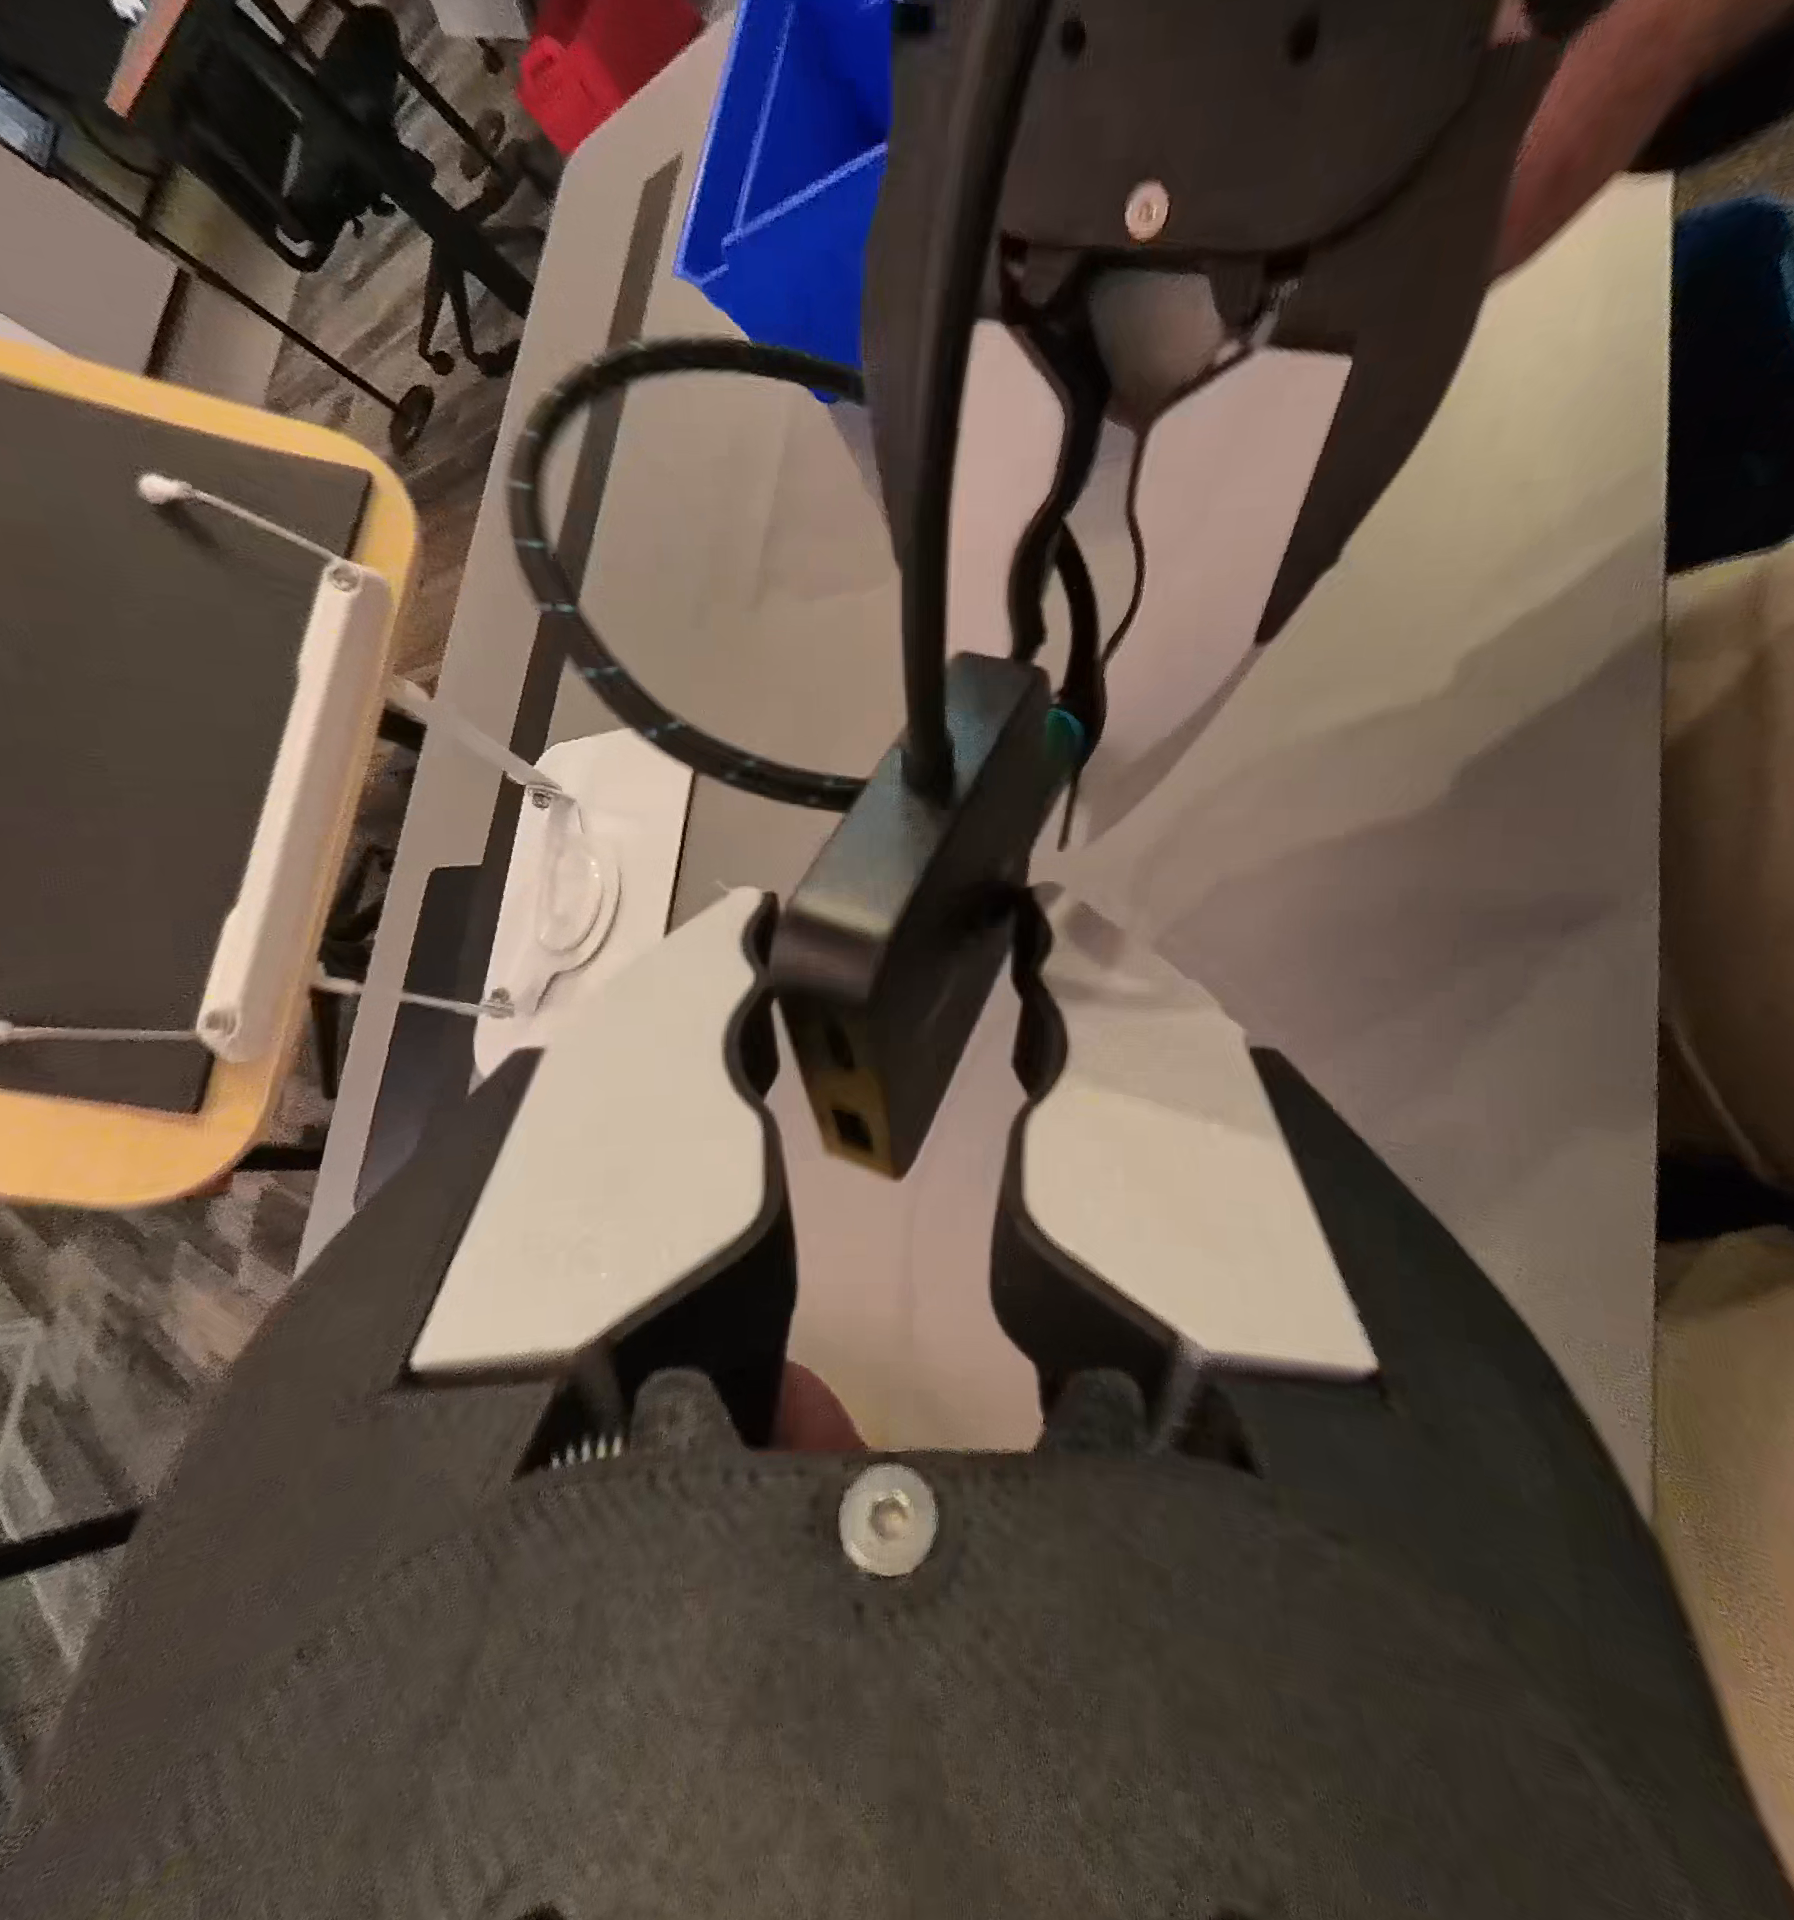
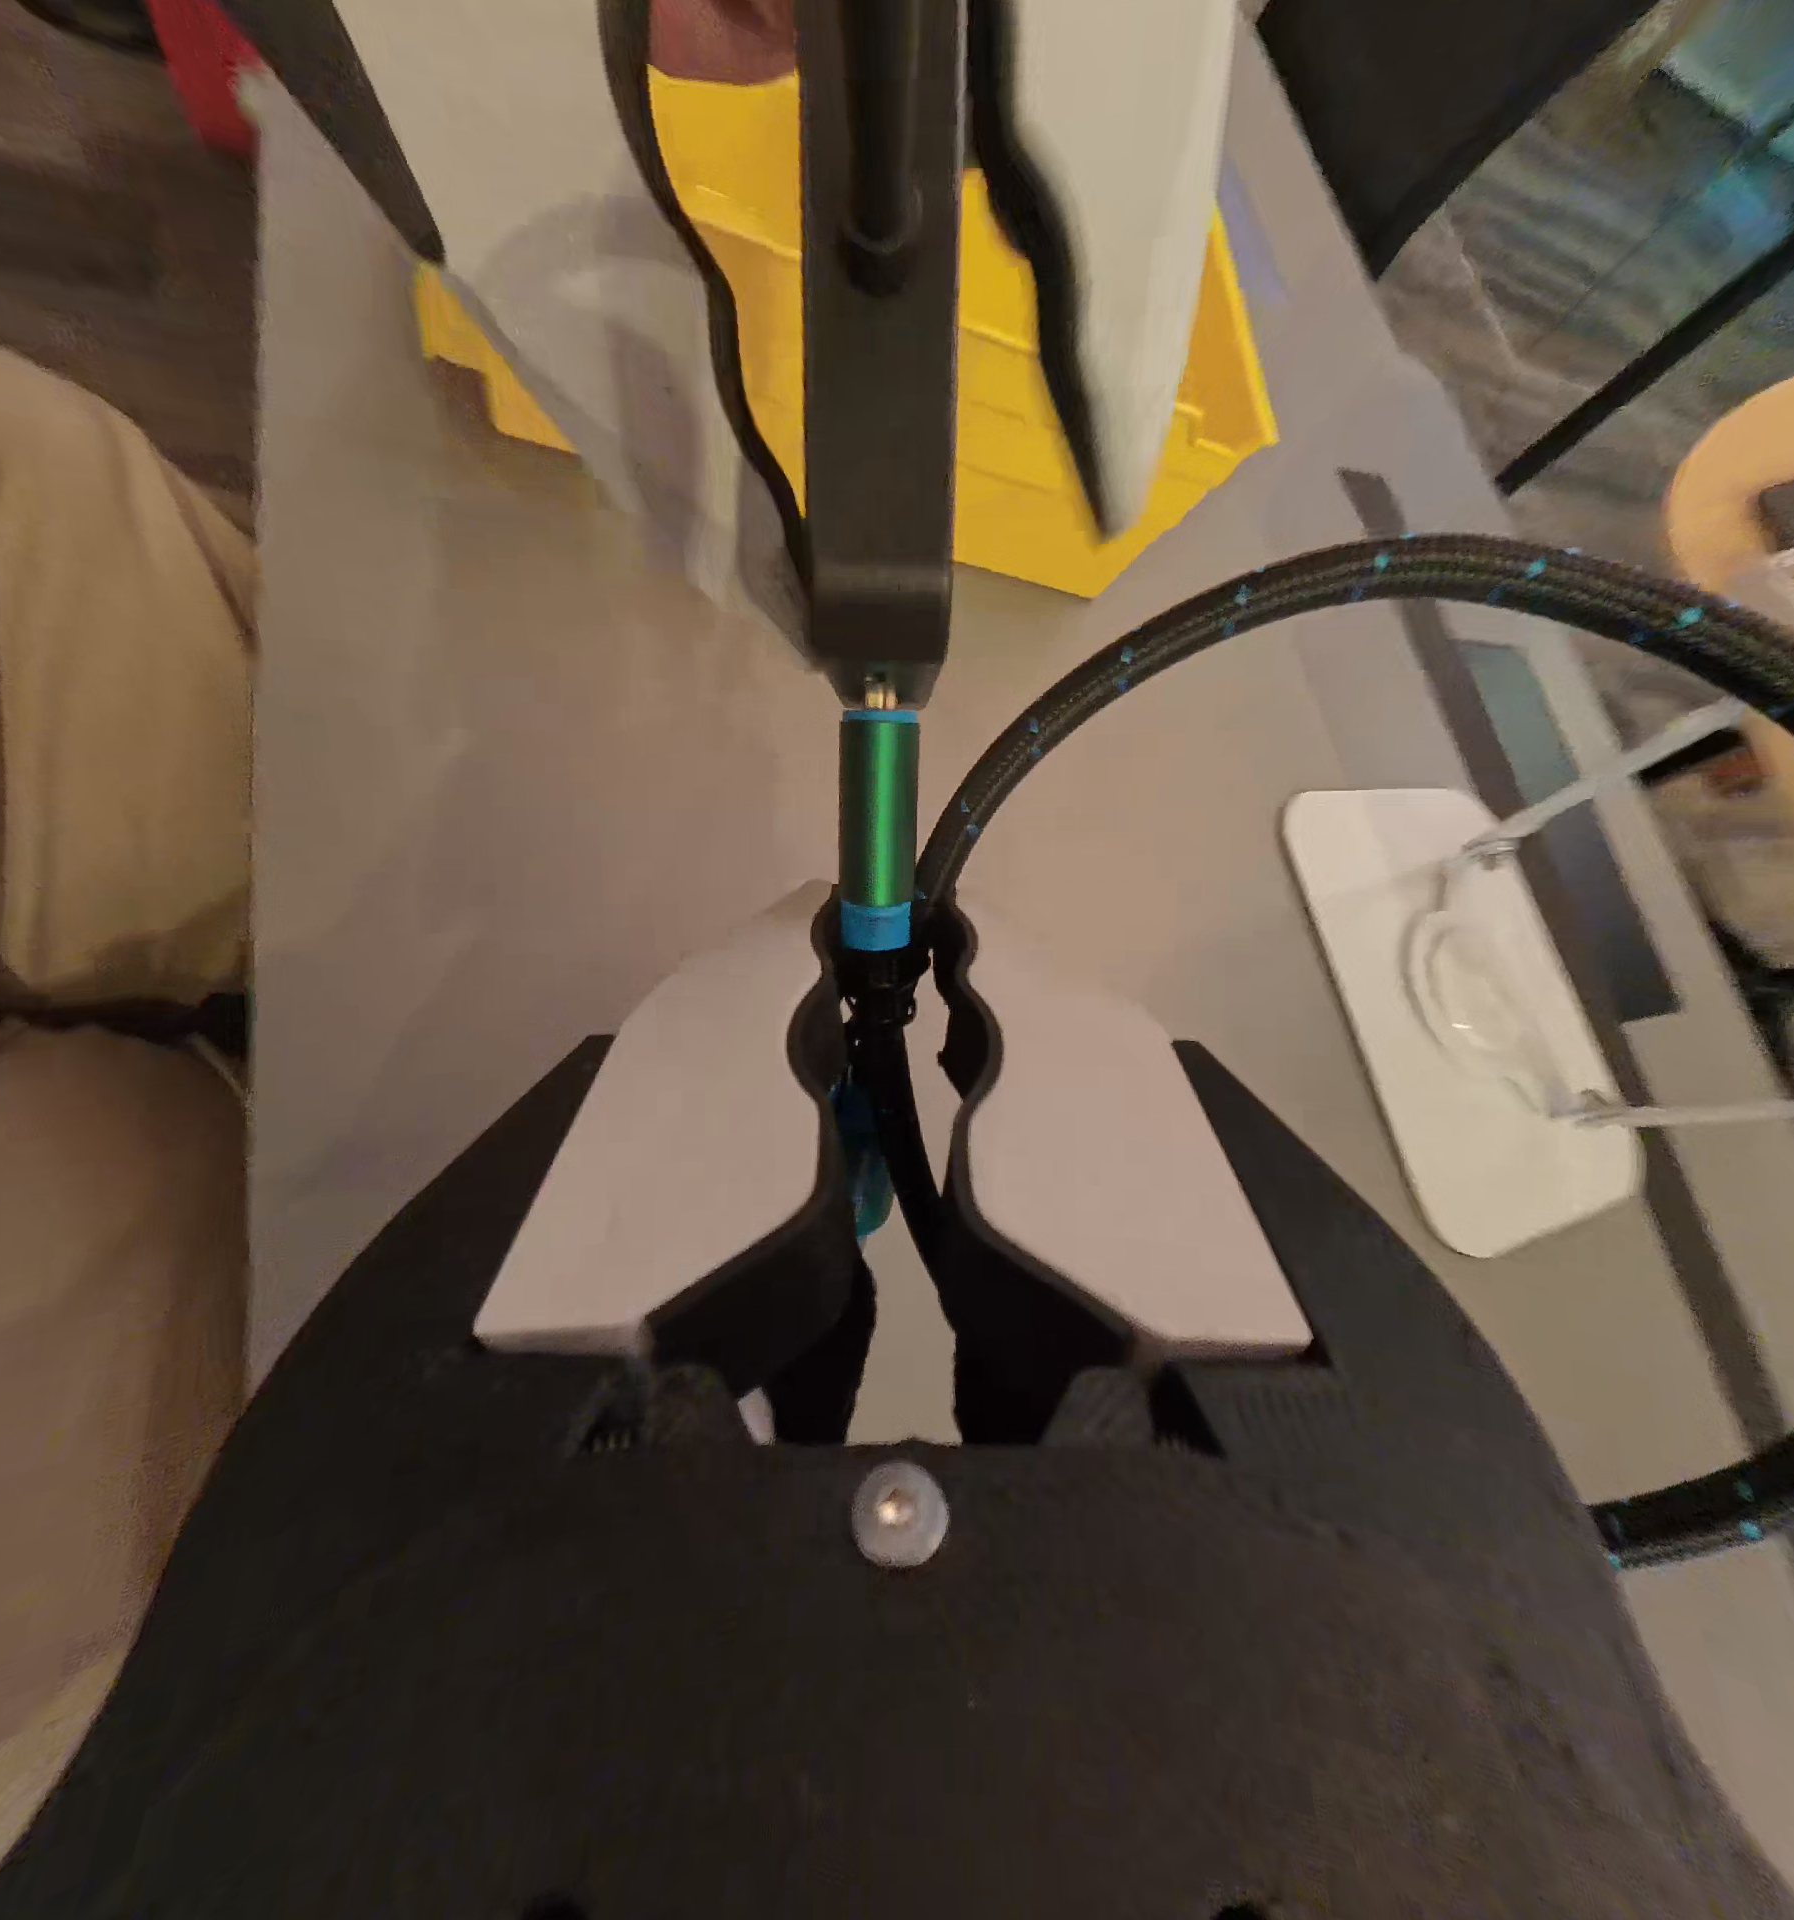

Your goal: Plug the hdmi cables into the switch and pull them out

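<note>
Your left claw (image 1: 893, 925) pinches the black HDMI switch (image 1: 903, 914) while your right claw (image 2: 877, 935) pinches the green HDMI plug (image 2: 877, 810), its tip meeting the port at 12 o'clock; whether it is going in or coming out, I cannot tell.

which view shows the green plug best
The right wrist view: the green plug stands centred and unobstructed between the right tool and the switch. The left wrist view shows only a green sliver behind the switch.

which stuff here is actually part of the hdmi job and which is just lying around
In the job:
switch, held by left gripper
green plug at the switch's end, held by right gripper
braided cable

Lying about:
yellow bin
blue bin
white stand
</note>
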`<action>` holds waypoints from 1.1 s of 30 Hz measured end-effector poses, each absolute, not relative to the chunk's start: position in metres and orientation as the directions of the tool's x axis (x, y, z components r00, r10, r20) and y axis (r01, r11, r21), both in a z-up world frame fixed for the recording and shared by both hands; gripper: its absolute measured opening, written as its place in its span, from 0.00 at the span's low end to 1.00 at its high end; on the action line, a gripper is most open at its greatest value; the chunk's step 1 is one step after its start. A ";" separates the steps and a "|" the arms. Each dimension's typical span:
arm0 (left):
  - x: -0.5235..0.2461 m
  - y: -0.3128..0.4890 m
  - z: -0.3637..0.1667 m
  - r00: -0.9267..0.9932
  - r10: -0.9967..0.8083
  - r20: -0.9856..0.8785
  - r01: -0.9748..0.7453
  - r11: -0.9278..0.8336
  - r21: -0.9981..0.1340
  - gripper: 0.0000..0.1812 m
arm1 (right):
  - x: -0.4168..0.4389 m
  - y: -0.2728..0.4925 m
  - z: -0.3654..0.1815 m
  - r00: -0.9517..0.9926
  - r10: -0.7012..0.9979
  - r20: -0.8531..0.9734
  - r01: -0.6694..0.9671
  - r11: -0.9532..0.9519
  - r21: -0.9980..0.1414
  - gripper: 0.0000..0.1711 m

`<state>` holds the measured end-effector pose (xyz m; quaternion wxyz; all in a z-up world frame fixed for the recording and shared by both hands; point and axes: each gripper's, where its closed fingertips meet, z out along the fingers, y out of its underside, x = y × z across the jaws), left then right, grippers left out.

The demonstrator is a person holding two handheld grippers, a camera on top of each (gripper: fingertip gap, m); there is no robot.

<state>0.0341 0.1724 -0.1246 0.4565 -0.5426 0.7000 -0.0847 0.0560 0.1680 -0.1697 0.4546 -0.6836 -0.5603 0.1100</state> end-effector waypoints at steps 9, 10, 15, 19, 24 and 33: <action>0.043 0.158 -0.118 -0.074 -0.718 -0.692 -0.630 0.571 -0.526 0.08 | 0.065 0.172 -0.137 0.308 0.650 0.695 0.761 0.269 -0.590 0.15; 0.043 0.156 -0.116 -0.090 -0.703 -0.706 -0.630 0.589 -0.507 0.08 | 0.066 0.170 -0.134 0.280 0.618 0.735 0.776 0.305 -0.552 0.14; 0.046 0.145 -0.109 -0.139 -0.610 -0.780 -0.618 0.669 -0.413 0.08 | 0.065 0.166 -0.126 0.208 0.520 0.828 0.820 0.368 -0.438 0.13; 0.050 0.137 -0.108 -0.158 -0.578 -0.801 -0.606 0.697 -0.384 0.07 | 0.068 0.165 -0.128 0.180 0.524 0.833 0.851 0.342 -0.399 0.10; 0.052 0.132 -0.107 -0.163 -0.572 -0.804 -0.591 0.709 -0.385 0.08 | 0.072 0.161 -0.127 0.151 0.551 0.821 0.863 0.332 -0.382 0.07; 0.026 0.144 -0.074 -0.070 -0.631 -0.773 -0.583 0.654 -0.481 0.08 | 0.122 0.176 -0.127 0.229 0.586 0.777 0.888 0.200 -0.413 0.06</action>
